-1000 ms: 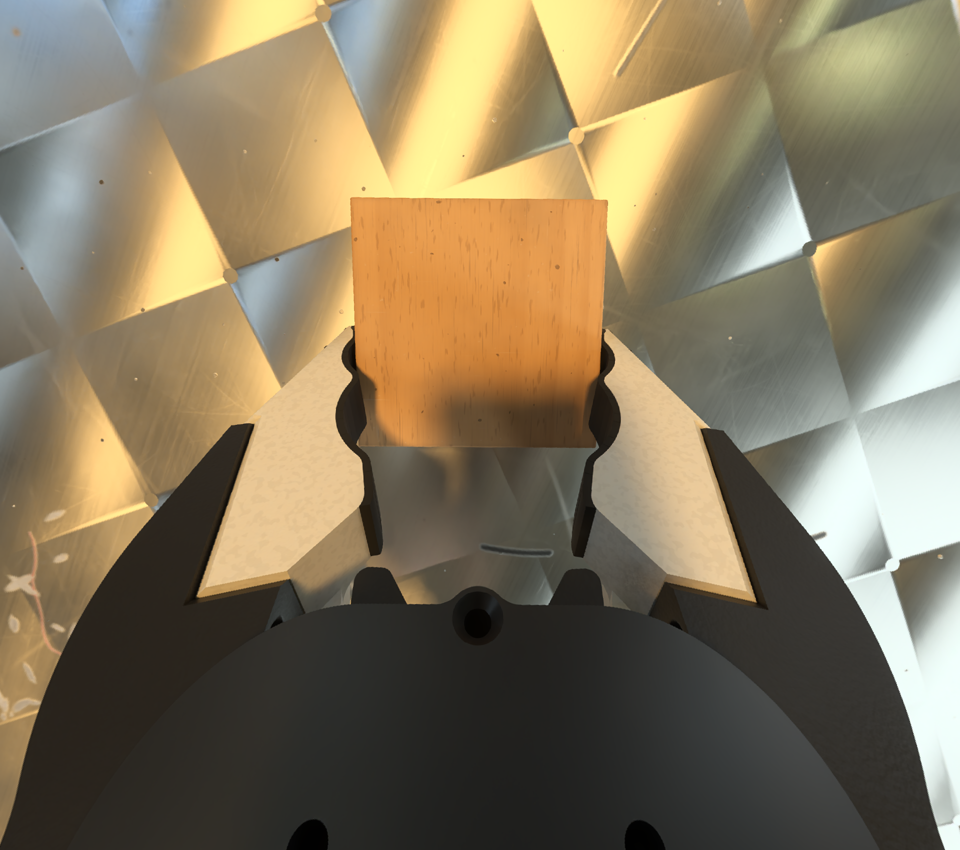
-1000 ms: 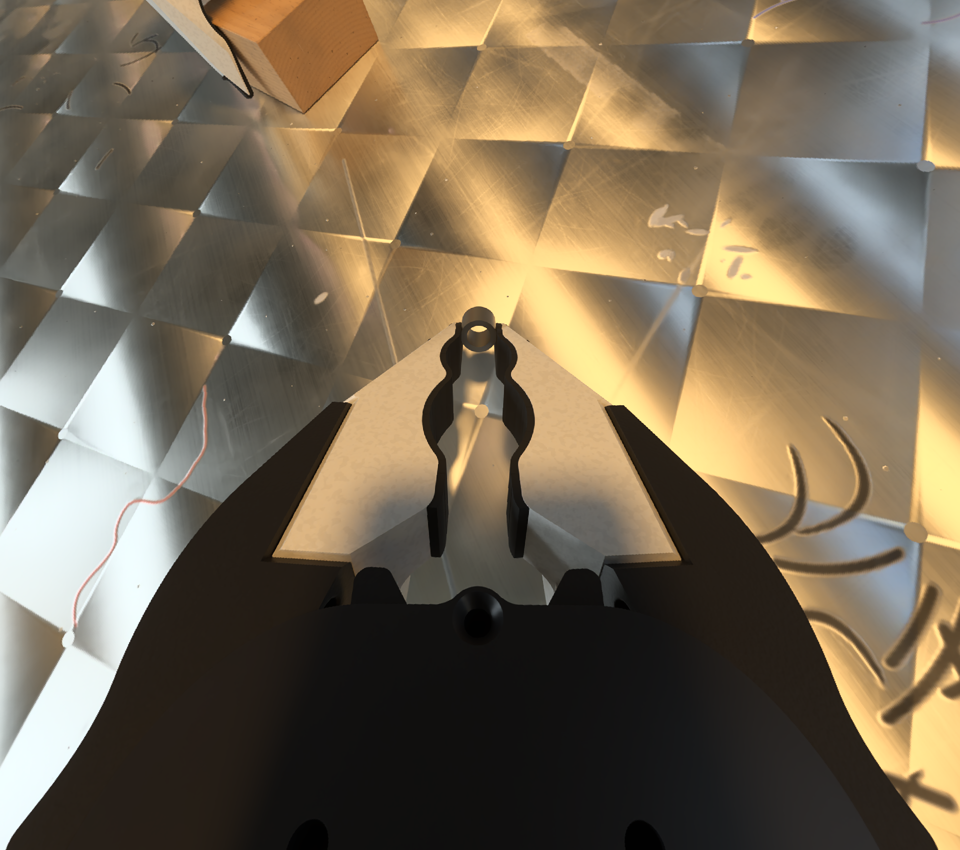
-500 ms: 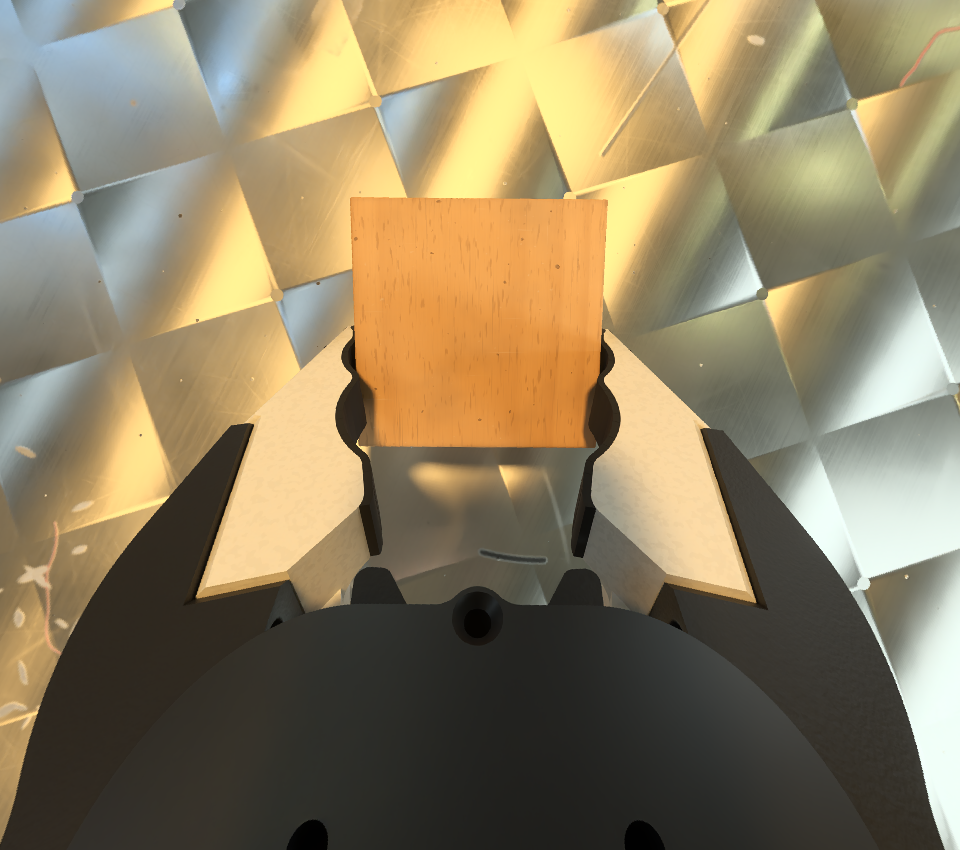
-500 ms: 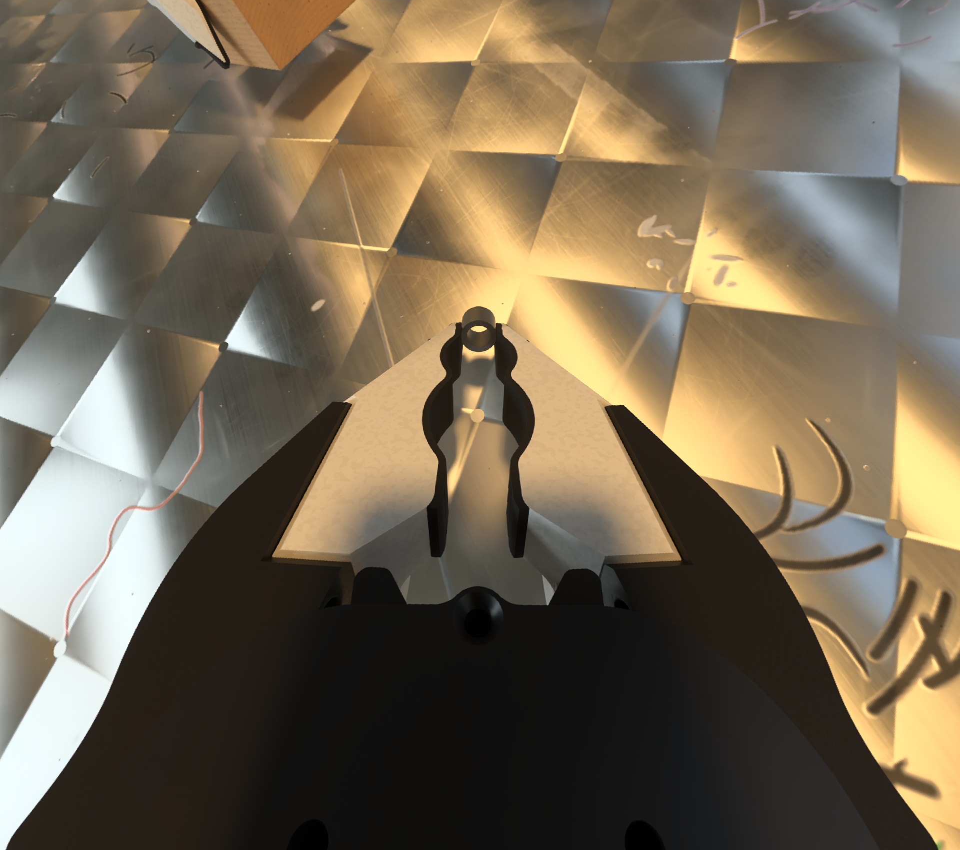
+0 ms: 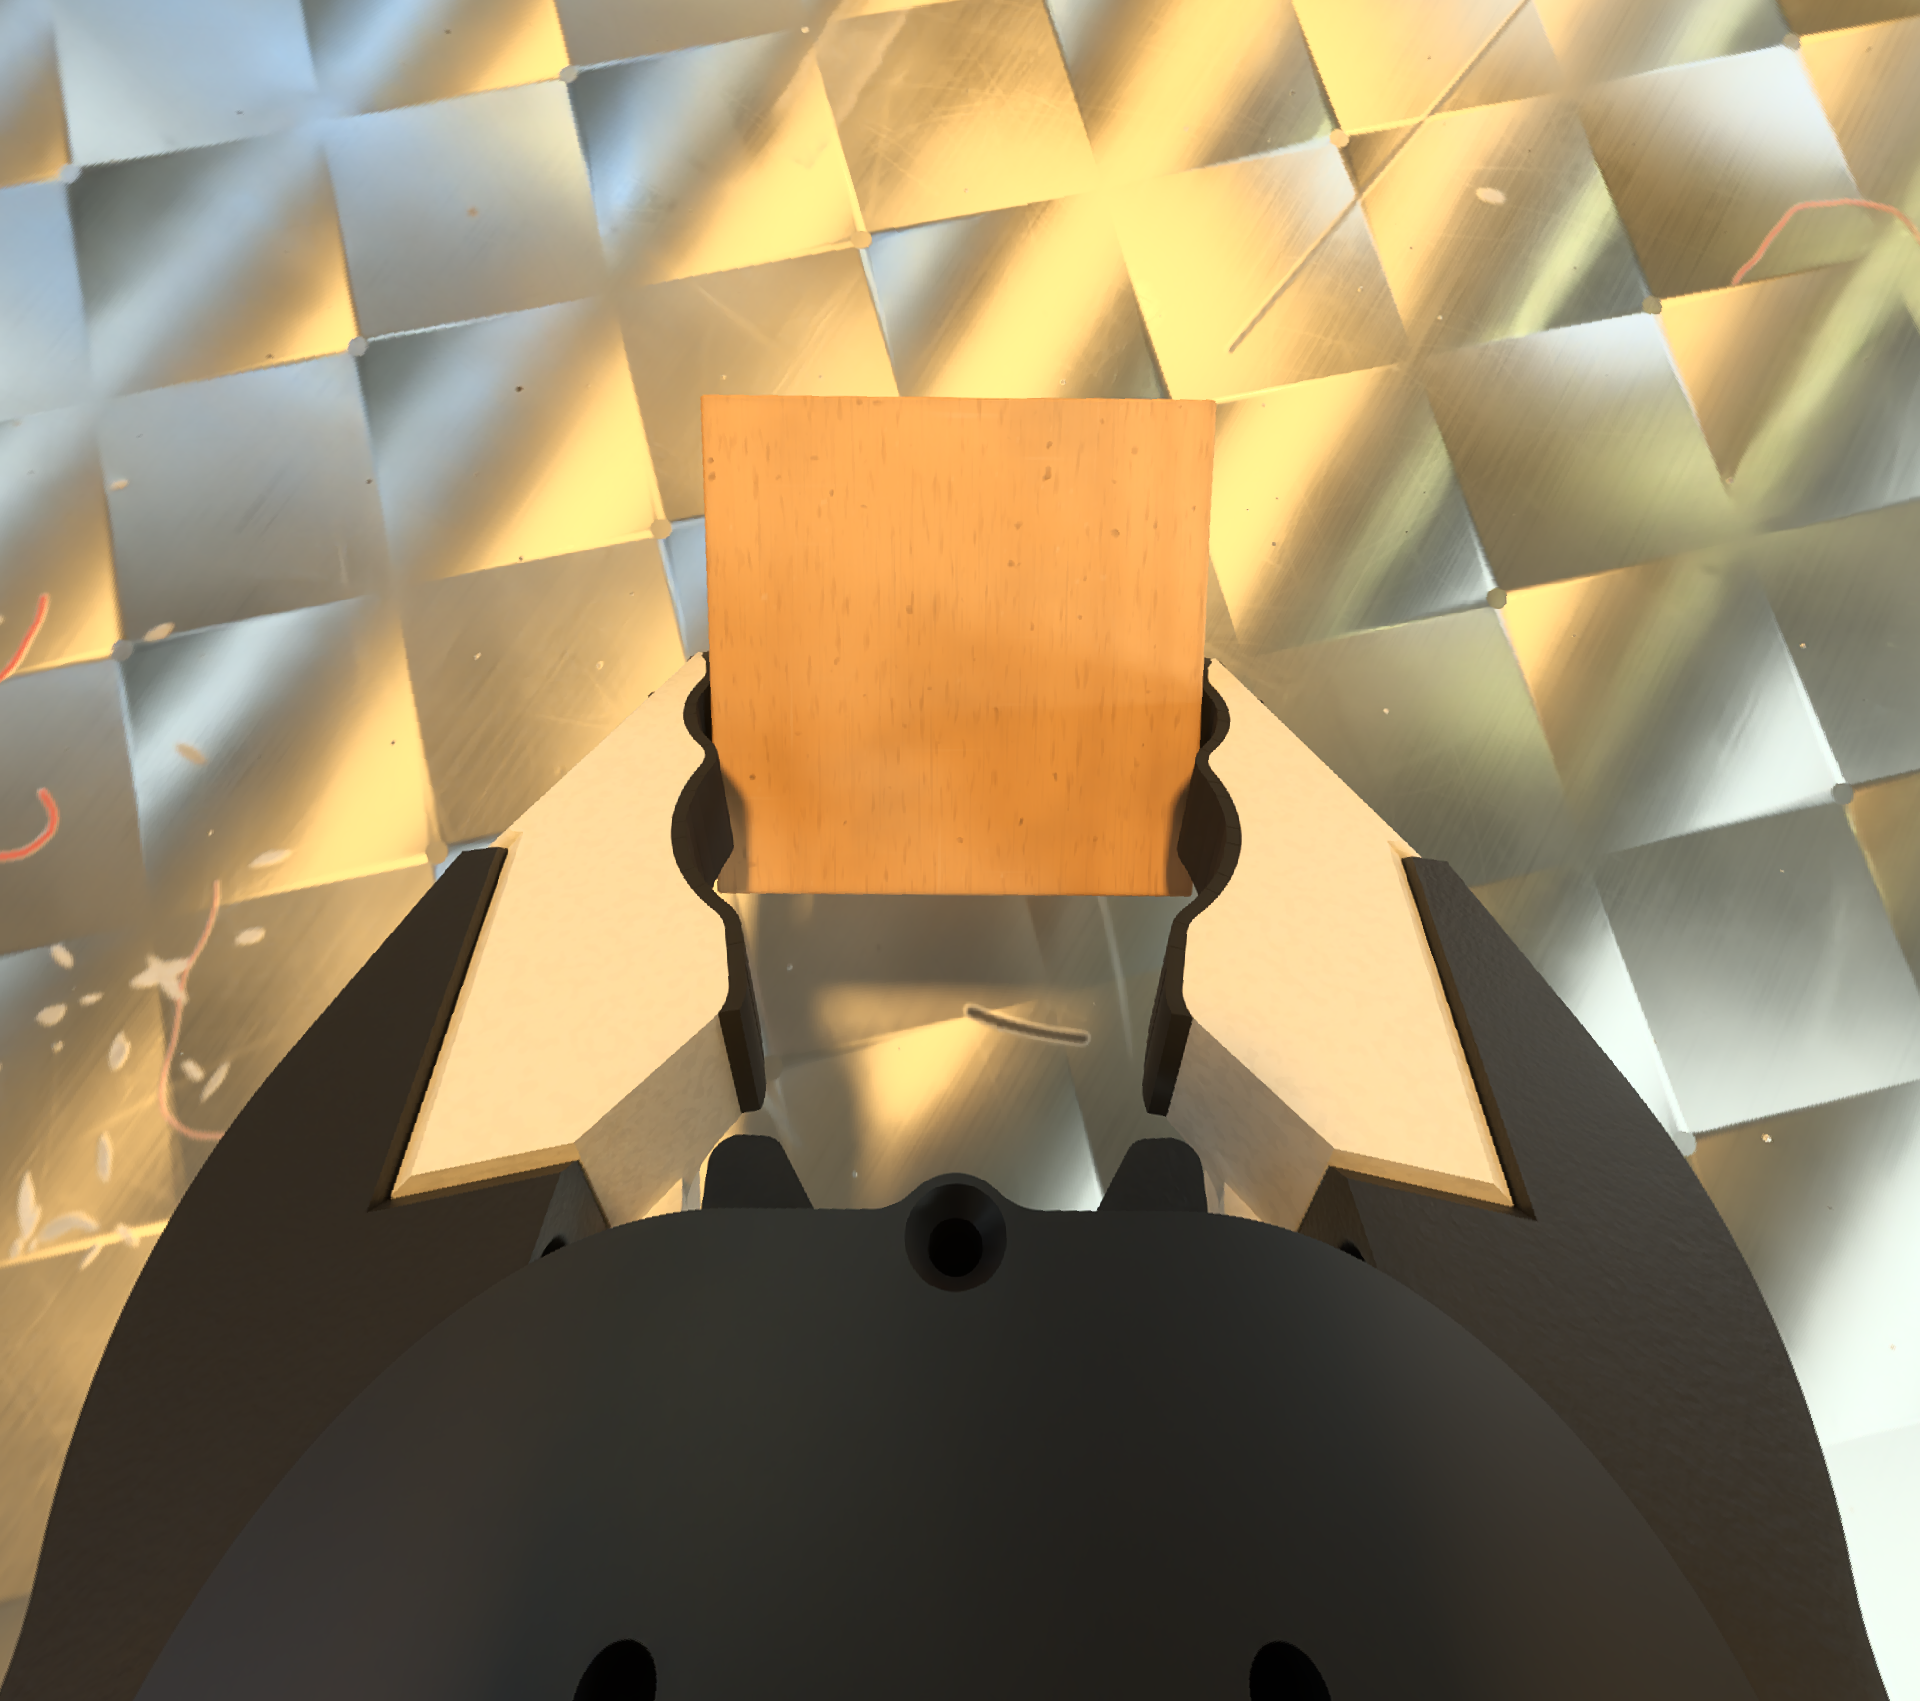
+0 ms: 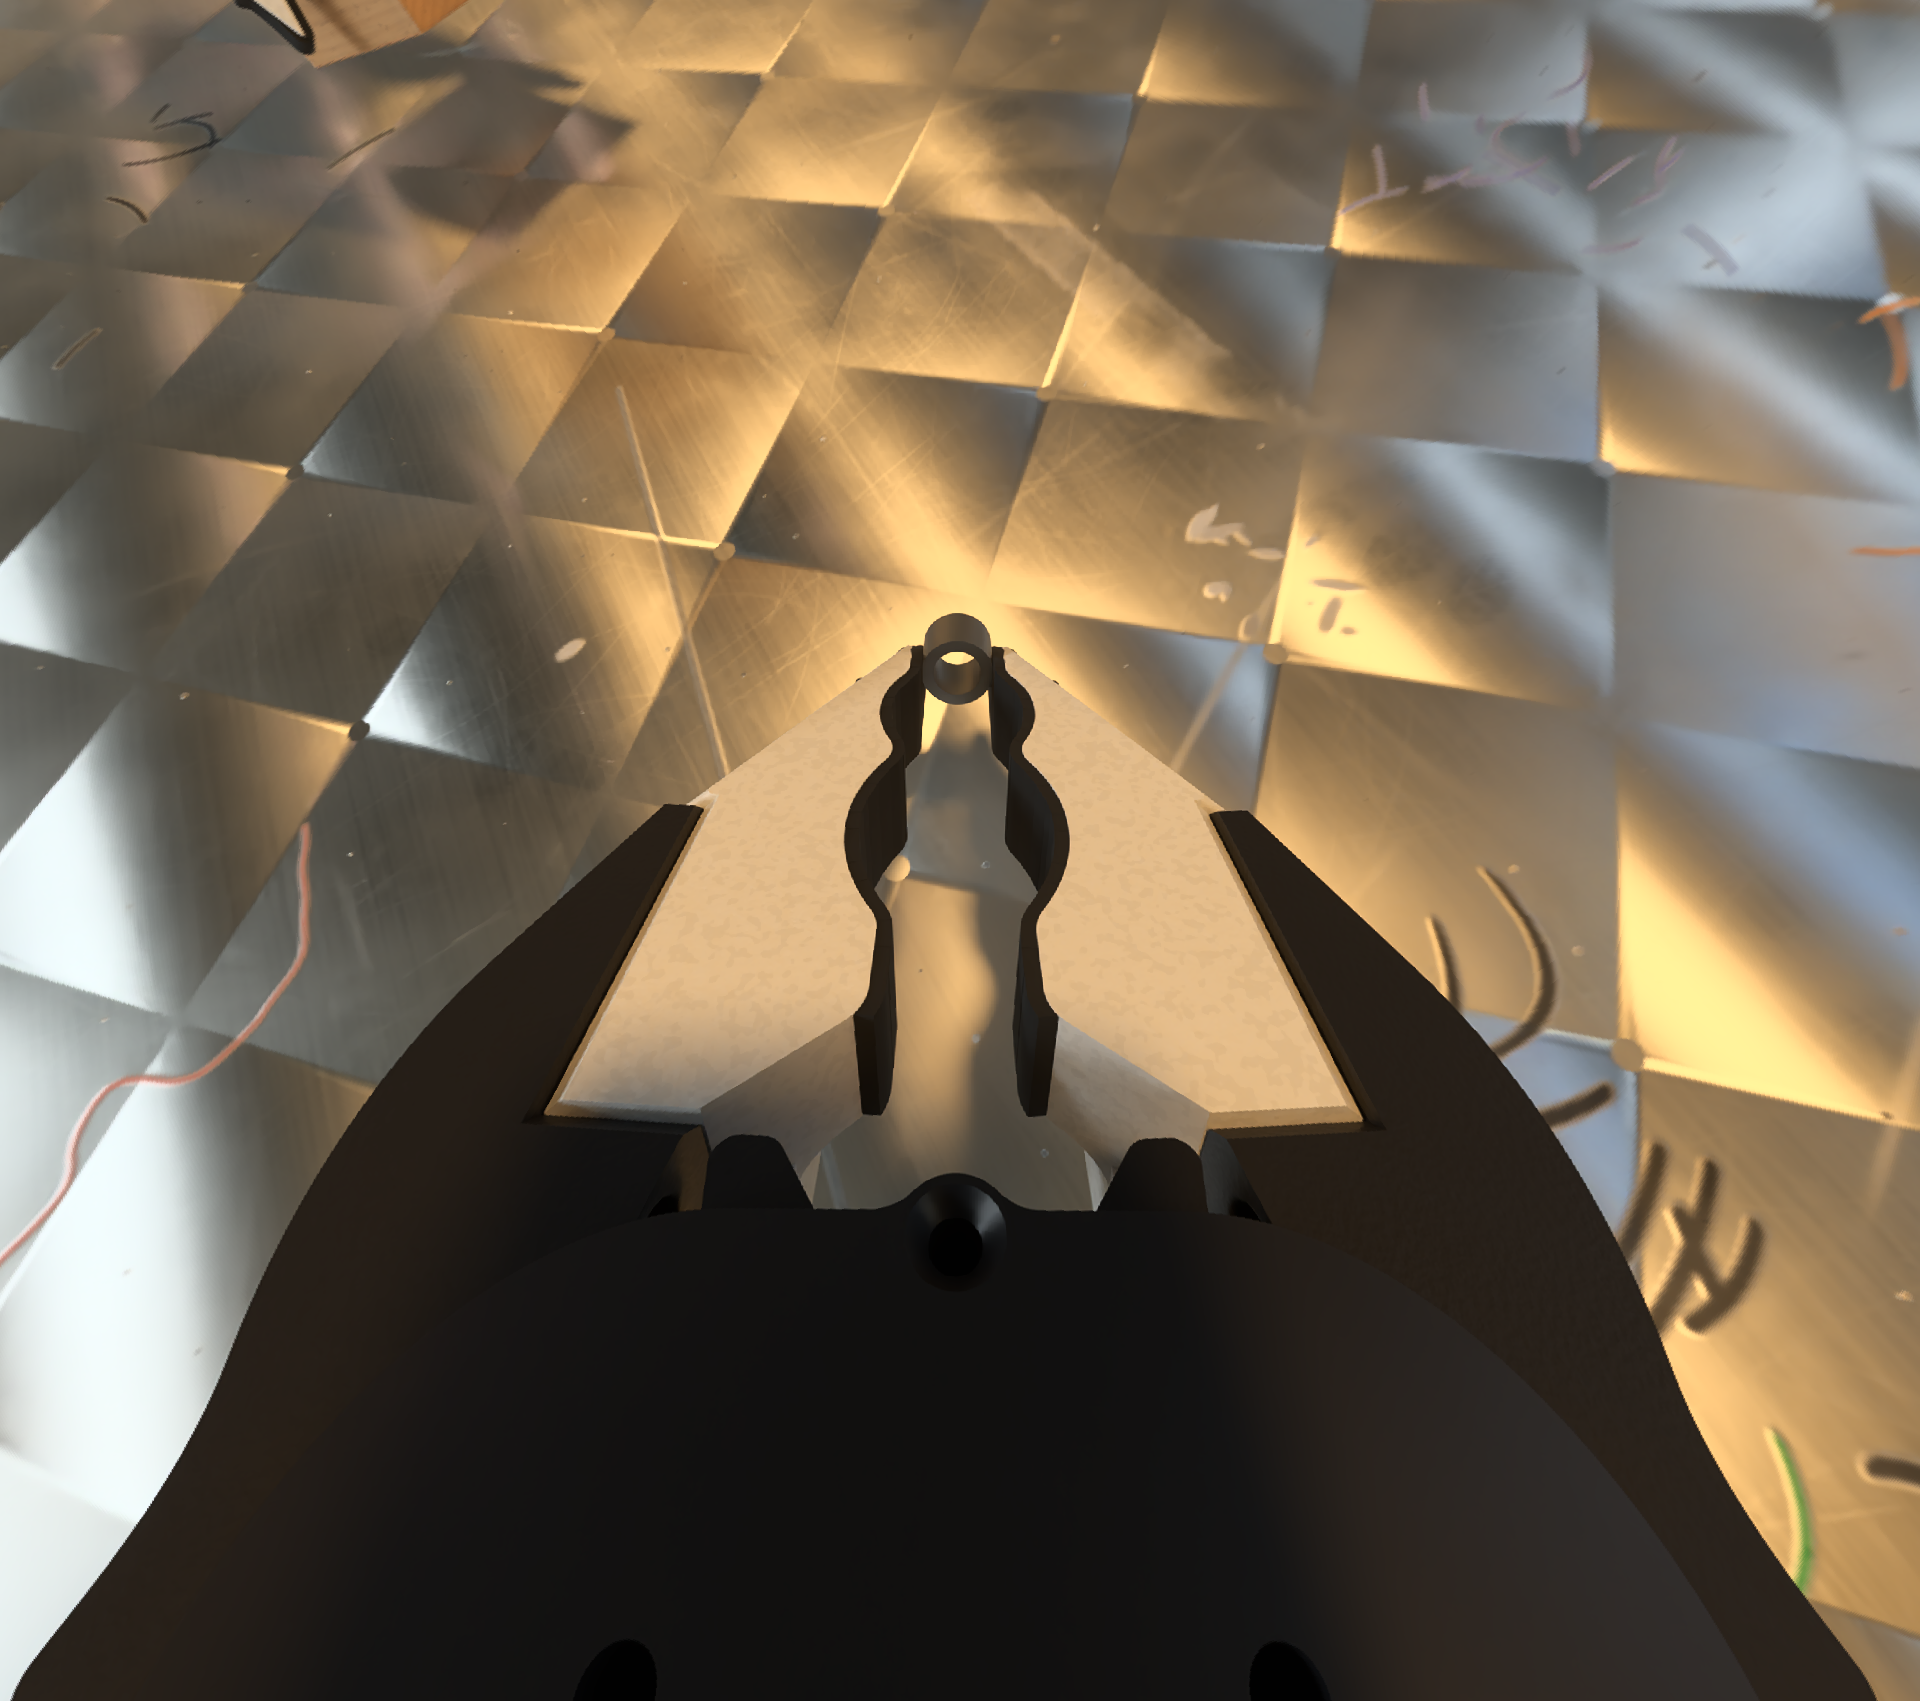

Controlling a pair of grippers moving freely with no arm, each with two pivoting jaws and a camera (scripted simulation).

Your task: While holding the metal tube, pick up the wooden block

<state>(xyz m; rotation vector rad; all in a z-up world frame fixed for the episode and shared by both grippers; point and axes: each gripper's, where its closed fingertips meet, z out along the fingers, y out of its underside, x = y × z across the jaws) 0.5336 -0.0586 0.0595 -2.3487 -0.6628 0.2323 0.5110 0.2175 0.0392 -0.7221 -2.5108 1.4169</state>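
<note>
With the left gripper (image 5: 956, 778) clamped on the wooden block (image 5: 956, 643) by its tips and the right gripper (image 6: 958, 680) pinching the metal tube (image 6: 958, 666) likewise, either could slip loose above the metal floor (image 6: 1143, 363).

Wooden block (image 5: 958, 645): orange-tan cube, fine grain, clean square edges. It sits clamped between the left gripper's (image 5: 956, 716) fingertips, its near half between the jaws and its far half projecting past the tips. In the right wrist view it hangs clear of the surface.

Metal tube (image 6: 959, 670): small grey hollow cylinder, pinched at the right gripper's (image 6: 958, 677) very tips, its open end facing back along the jaws.
</note>
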